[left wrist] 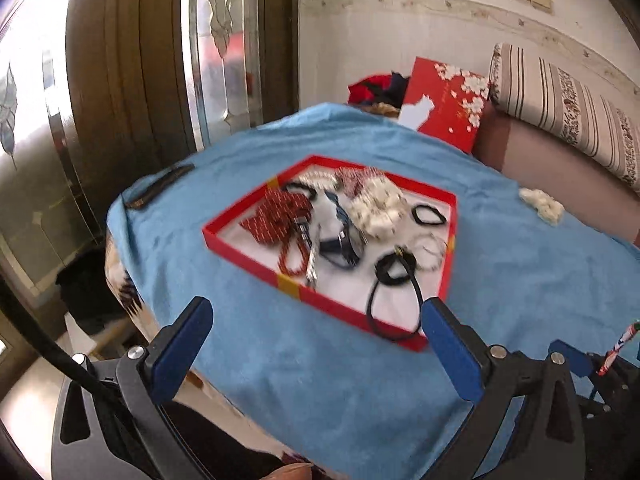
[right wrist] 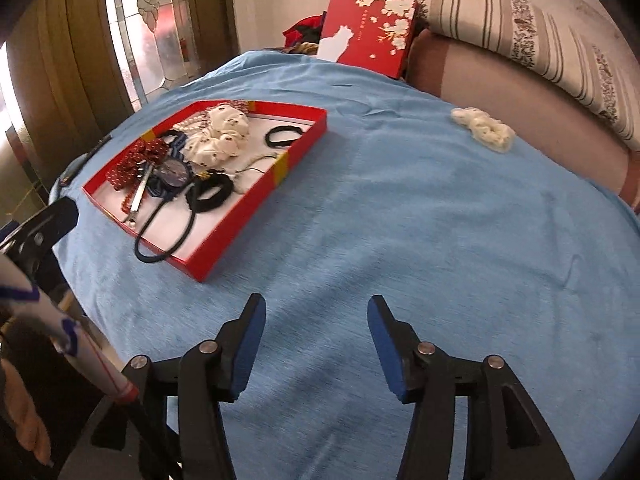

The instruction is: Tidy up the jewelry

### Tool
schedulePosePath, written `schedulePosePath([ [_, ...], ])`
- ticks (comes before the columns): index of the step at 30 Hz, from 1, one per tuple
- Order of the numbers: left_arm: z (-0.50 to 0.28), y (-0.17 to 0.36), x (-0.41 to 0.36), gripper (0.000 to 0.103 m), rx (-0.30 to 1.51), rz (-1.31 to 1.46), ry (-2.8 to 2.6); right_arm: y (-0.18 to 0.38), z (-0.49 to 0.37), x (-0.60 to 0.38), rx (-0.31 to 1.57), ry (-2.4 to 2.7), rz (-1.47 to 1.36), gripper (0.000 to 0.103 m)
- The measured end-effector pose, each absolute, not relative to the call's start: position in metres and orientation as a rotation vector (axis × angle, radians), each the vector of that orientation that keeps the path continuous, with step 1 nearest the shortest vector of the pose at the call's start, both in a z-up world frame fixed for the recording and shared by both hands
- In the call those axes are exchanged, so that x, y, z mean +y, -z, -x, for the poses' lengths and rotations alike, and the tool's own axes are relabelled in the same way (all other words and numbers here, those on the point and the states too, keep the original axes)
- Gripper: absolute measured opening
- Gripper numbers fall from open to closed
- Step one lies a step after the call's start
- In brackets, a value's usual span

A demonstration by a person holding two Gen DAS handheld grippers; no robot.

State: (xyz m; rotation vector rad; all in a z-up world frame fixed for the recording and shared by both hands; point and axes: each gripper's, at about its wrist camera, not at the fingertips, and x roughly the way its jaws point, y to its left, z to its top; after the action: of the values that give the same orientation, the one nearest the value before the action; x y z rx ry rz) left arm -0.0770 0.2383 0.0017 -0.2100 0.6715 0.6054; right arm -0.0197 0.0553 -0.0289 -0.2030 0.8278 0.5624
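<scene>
A shallow red tray lies on the blue cloth. It holds a red bead necklace, white scrunchies, black hair ties and a metal clip. A long black hair tie hangs over the tray's near rim. A cream scrunchie lies alone on the cloth at the far right. My left gripper is open and empty in front of the tray. My right gripper is open and empty over bare cloth.
A red box lid with white blossoms leans at the back beside a striped cushion. A dark comb lies at the cloth's left edge. A glass door stands behind.
</scene>
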Motion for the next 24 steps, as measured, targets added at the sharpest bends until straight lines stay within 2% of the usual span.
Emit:
schedulePosePath([
  [6, 0.077, 0.005, 0.232, 0.103, 0.718, 0.234, -0.586, 0.029, 0.027, 0.052, 0.812, -0.546, 0.235, 0.063],
  [24, 0.079, 0.005, 0.227, 0.103, 0.728, 0.228, -0.587, 0.032, 0.036, 0.055, 0.812, -0.540, 0.250, 0.066],
])
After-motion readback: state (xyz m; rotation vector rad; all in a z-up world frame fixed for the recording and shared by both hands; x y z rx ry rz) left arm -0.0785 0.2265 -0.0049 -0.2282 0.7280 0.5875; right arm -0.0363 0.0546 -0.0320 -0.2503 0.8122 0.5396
